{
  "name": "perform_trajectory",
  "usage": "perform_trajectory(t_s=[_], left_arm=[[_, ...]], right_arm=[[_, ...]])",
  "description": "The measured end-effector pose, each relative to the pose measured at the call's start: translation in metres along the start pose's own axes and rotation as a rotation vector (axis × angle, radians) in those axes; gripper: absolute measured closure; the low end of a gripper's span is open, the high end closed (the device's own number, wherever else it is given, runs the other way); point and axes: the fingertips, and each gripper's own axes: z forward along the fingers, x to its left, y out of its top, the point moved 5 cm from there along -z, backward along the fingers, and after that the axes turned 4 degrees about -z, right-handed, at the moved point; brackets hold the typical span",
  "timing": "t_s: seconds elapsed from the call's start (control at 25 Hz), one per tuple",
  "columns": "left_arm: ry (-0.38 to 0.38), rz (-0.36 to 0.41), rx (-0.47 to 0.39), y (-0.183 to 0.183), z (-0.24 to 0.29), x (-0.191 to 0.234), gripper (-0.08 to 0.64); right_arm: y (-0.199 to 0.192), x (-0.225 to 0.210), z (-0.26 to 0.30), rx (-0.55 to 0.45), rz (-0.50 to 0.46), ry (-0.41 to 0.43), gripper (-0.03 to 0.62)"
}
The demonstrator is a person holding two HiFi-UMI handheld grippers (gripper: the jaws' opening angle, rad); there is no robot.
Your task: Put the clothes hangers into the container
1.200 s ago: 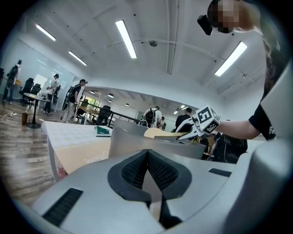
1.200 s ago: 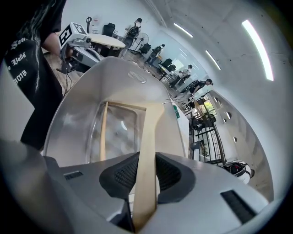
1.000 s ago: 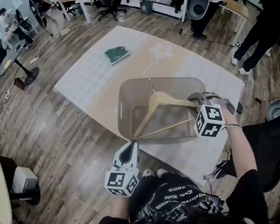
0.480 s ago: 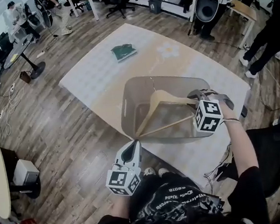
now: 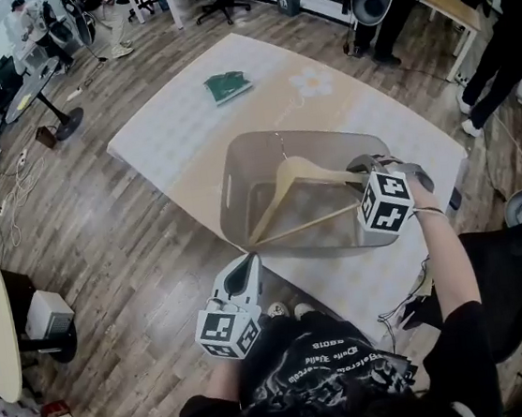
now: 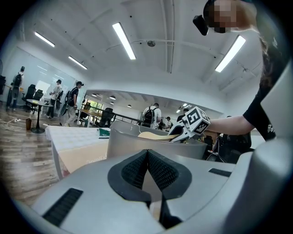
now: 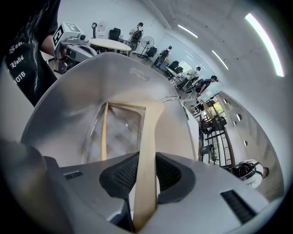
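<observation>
TABLE: pale patterned-cloth table [image 5: 185,127] beneath both hand-held grippers | CONTAINER: translucent grey plastic container [image 5: 239,182] just ahead of the right hand-held gripper [image 5: 359,179] | HANGER: pale wooden clothes hanger [image 5: 309,176] clamped by one arm in the right jaws, slanting into the container | LEFT: left hand-held gripper [image 5: 249,263] closed, empty, just outside the container | ADVICE: lower the far end to the bottom before unclamping; guide the hook past the rim.

hanger [image 5: 306,172] slanting across container [image 5: 233,192] mouth, gaps either side

Your pale wooden hanger [image 5: 299,174] slants inside the translucent grey container [image 5: 233,197] near the table's [image 5: 184,118] near edge, one arm clamped in your right gripper [image 7: 145,180].
</observation>
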Motion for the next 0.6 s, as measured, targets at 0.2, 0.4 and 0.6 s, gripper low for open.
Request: perform_trajectory(t_s=[0.2, 0.4, 0.6], left_arm=[[-0.004, 0.0, 0.005, -0.0005, 0.0005, -0.0024, 0.54], [-0.023, 0.009, 0.009, 0.0017, 0.0017, -0.0047, 0.54], [-0.029, 0.007, 0.006, 0.0025, -0.0007, -0.0045, 0.54]], right_arm=[[0.0008, 0.0011, -0.0004, 0.0, -0.001, 0.0, 0.491], [0.0005, -0.0006, -0.0014, 0.008, 0.028, -0.008, 0.478], [0.0059, -0.0068, -0.0056, -0.028, 0.093, -0.019, 0.411]])
